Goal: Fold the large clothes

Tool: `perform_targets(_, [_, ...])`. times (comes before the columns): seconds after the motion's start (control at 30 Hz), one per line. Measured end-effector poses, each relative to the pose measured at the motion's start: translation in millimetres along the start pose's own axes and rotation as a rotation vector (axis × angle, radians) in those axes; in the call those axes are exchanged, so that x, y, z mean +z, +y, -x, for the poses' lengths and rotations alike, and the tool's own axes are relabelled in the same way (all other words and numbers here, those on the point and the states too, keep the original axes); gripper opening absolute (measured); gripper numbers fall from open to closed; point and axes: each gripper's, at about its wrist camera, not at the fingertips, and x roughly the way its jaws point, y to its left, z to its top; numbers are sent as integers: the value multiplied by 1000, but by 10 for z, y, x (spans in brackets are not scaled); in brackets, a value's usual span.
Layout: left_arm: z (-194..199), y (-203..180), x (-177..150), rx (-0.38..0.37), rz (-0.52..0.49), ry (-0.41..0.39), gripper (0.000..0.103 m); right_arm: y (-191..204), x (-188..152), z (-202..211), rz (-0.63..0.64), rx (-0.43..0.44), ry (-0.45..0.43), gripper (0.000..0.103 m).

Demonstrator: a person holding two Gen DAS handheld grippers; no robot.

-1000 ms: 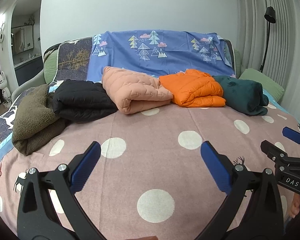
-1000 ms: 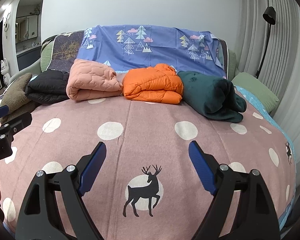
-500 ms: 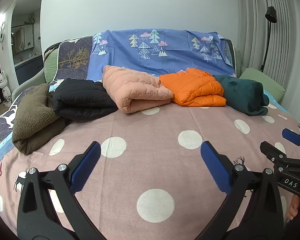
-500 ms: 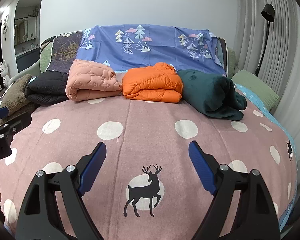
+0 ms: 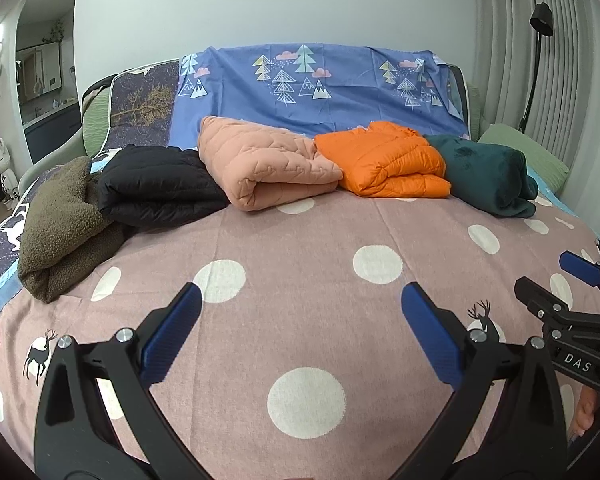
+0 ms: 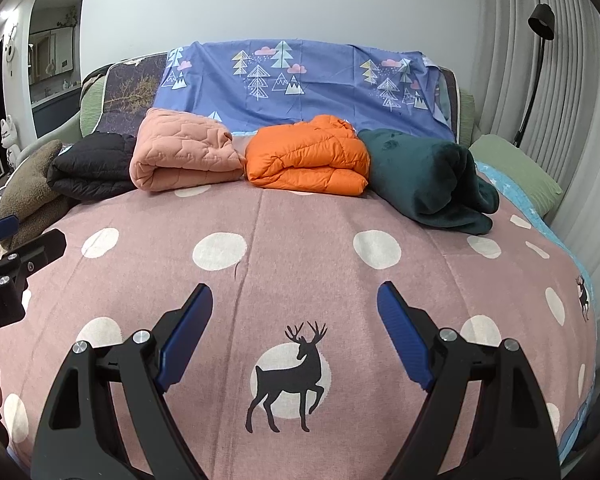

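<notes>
Empty-handed, my left gripper (image 5: 300,320) and right gripper (image 6: 294,316) hover, jaws apart, over the bedspread (image 5: 300,248); folded coats (image 5: 384,164) line the far edge — soft, bulky, probably best pinched at a hem.

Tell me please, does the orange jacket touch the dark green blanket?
Touching. In the right wrist view the orange jacket presses against the dark green blanket, with no pink cover showing between them.
</notes>
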Motion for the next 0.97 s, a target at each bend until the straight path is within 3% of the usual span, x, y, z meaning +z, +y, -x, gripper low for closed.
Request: perform_targets(0.97, [7, -12, -30, -9, 3, 10, 101, -126, -33, 5, -24, -27, -5, 94])
